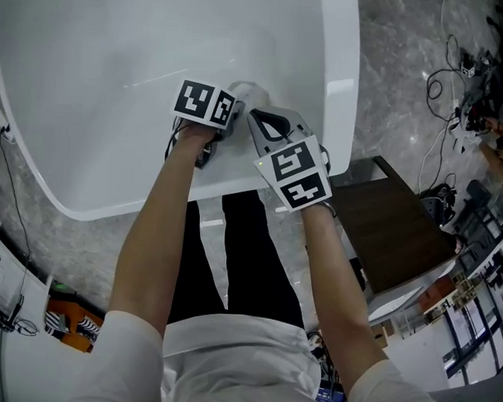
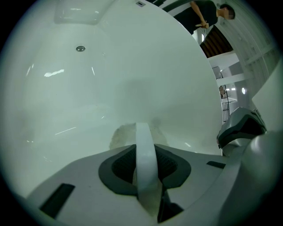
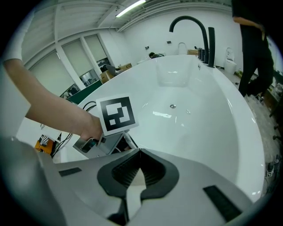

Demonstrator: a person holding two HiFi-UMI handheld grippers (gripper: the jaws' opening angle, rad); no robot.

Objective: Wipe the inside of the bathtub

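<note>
Both grippers sit at the near rim of the bathtub (image 1: 116, 68), which fills the upper left of the head view. The left gripper (image 2: 143, 152) has its jaws clamped on a narrow fold of white cloth (image 2: 124, 134) lying against the inner wall, and the right gripper (image 3: 139, 152) has its jaws closed together on nothing. With so little cloth pinched, a hard drag over the slick wall would likely pull it free, and the right gripper, just beside the left, could knock it.

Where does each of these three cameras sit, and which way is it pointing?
Head view: on the person's head, looking down at the tub; both forearms, left gripper and right gripper show.
Left gripper view: rides that gripper, facing the drain; jaws shut on a pad.
Right gripper view: rides that gripper, facing the faucet; shut jaws, left hand.
Both gripper views share the drain.
</note>
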